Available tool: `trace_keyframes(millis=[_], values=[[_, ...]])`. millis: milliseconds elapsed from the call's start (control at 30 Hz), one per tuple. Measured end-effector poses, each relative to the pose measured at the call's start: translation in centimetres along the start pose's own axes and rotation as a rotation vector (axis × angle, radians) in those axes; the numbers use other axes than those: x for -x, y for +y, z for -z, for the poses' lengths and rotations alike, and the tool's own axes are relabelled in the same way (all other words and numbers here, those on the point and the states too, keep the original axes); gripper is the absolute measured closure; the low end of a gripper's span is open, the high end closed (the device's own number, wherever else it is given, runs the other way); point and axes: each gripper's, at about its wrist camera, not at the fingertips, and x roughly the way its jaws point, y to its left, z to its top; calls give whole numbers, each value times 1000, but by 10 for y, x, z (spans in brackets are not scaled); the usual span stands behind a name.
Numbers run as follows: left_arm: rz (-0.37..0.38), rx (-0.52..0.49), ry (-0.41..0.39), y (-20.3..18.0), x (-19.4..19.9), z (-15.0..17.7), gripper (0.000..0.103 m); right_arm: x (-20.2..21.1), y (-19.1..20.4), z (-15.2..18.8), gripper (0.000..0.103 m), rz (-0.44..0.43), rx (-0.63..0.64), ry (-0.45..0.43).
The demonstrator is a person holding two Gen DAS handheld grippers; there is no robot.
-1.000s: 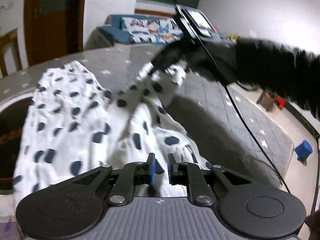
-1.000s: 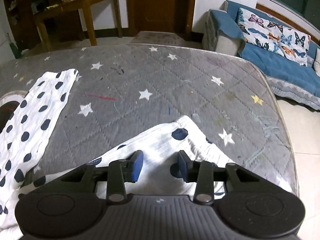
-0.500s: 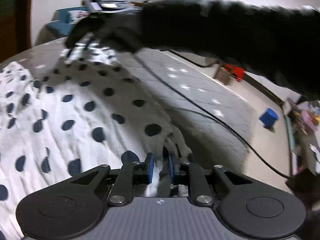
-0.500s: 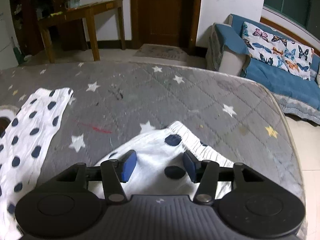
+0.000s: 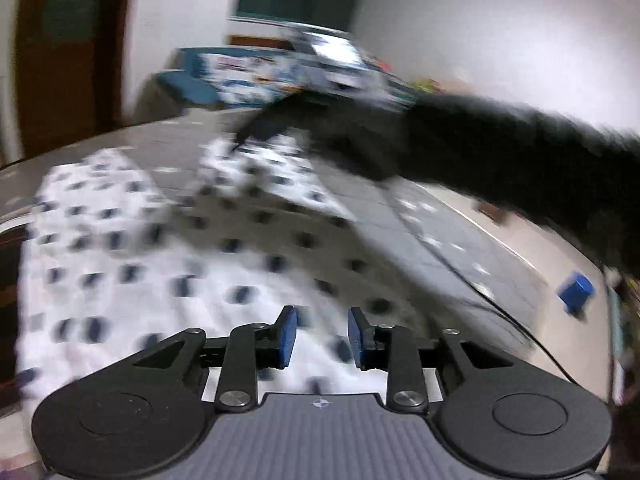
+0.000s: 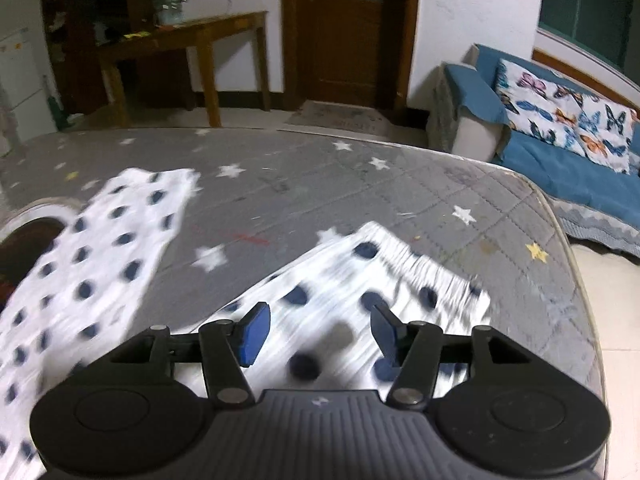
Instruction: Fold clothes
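Observation:
A white garment with dark blue dots (image 5: 160, 272) lies spread on the grey star-patterned mattress (image 6: 360, 184). In the left wrist view my left gripper (image 5: 318, 338) is open and empty just above the cloth's near part; the view is blurred by motion. My right gripper (image 6: 320, 332) is open and empty above the garment's elastic waistband end (image 6: 392, 264). One long dotted leg (image 6: 104, 248) stretches away on the left. The right hand in a black sleeve (image 5: 500, 152) shows in the left wrist view over the far cloth.
A blue sofa with butterfly cushions (image 6: 560, 120) stands beyond the mattress's right edge. A wooden table (image 6: 188, 48) and a door (image 6: 348, 28) are at the back. A dark round opening (image 6: 28, 244) sits at the mattress's left. A black cable (image 5: 500, 312) crosses it.
My left gripper has let go of the cloth and opened. My right gripper has opened wider and pulled back, showing more of the waistband. The garment now lies flatter.

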Motion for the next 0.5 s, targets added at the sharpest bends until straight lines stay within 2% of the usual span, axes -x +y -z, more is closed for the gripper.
trace_keyframes(millis=[67, 167, 233, 500], values=[[-51, 33, -25, 14, 9, -4, 72, 13, 7, 10, 45, -29, 10, 5], [-157, 103, -12, 43, 10, 1, 74, 33, 19, 33, 44, -68, 29, 16], [-199, 147, 0, 61, 10, 5, 74, 44, 28, 48, 43, -96, 28, 22], [-278, 227, 19, 86, 26, 31, 79, 66, 32, 93, 41, -70, 29, 18]])
